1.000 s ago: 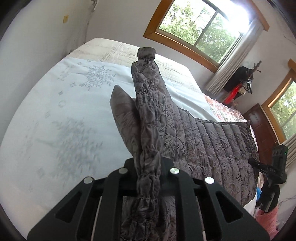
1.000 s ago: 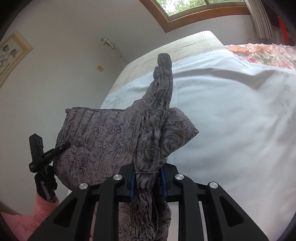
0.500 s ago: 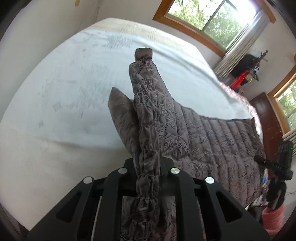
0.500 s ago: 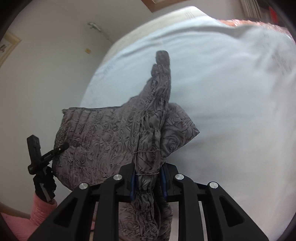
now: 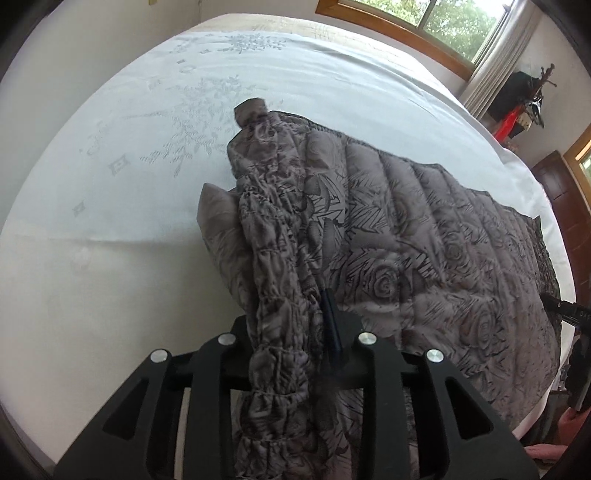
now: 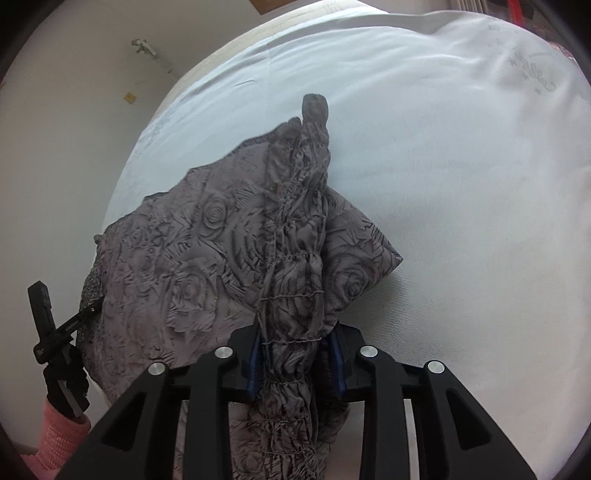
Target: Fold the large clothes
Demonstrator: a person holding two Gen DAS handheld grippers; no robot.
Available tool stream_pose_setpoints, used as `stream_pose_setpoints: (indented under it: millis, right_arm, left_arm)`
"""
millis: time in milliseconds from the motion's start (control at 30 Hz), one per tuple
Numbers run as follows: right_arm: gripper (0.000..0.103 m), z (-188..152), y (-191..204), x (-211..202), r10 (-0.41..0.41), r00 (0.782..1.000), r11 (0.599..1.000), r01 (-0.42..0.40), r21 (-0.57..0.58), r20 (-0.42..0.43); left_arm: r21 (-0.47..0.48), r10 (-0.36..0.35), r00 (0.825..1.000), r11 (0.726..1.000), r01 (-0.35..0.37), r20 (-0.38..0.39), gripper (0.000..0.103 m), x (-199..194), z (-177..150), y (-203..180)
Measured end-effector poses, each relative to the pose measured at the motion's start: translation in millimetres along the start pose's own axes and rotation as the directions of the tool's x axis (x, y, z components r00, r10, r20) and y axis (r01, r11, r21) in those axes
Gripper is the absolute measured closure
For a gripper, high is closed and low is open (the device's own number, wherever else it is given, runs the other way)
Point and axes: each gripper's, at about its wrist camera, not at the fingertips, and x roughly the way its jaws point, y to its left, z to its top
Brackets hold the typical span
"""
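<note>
A grey quilted jacket with a rose pattern lies stretched across the white bed sheet. My left gripper is shut on the jacket's gathered elastic edge, which runs up between the fingers. My right gripper is shut on the same kind of gathered edge of the jacket at its other end. Each gripper shows at the edge of the other's view: the right one in the left wrist view, the left one in the right wrist view.
The white bed sheet spreads wide beyond the jacket. A wood-framed window and curtains stand past the bed. A dark wooden door is at the right. White walls lie on the left.
Both grippers have tilted down and come lower toward the bed, carrying the jacket's edge forward. The jacket now lies flatter on the sheet. Both grips hold.
</note>
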Motion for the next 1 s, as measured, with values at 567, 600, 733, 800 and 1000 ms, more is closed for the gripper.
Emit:
stream_pose_setpoints:
  millis: [567,600,733,800,1000]
  right_arm:
    - [0.054,-28,-13,-15,-0.08,0.991,0.995,0.073,0.066,0.11]
    - [0.054,-29,-11,-22,-0.1,0.989,0.993,0.093,0.067,0.112]
    - [0.054,-40,10,-51,-0.191,0.97,0.982,0.189,0.027,0.153]
    - [0.054,-50,25,-68,-0.224,0.958,0.973,0.229,-0.006,0.178]
    - [0.069,-81,58,-77,-0.267,0.947,0.952,0.288,-0.103,0.179]
  left_arm:
    - [-0.012,-0.027,0.999,1.0,0.028,0.023,0.067,12,-9,10]
    - [-0.014,-0.024,1.0,1.0,0.025,0.017,0.064,11,-8,12]
    - [-0.026,-0.006,1.0,1.0,0.006,0.002,0.064,-13,-2,18]
    - [-0.015,0.023,1.0,1.0,-0.023,0.021,0.064,-30,-1,20]
    - [0.039,0.089,0.991,0.995,-0.094,0.103,0.061,-75,-2,13]
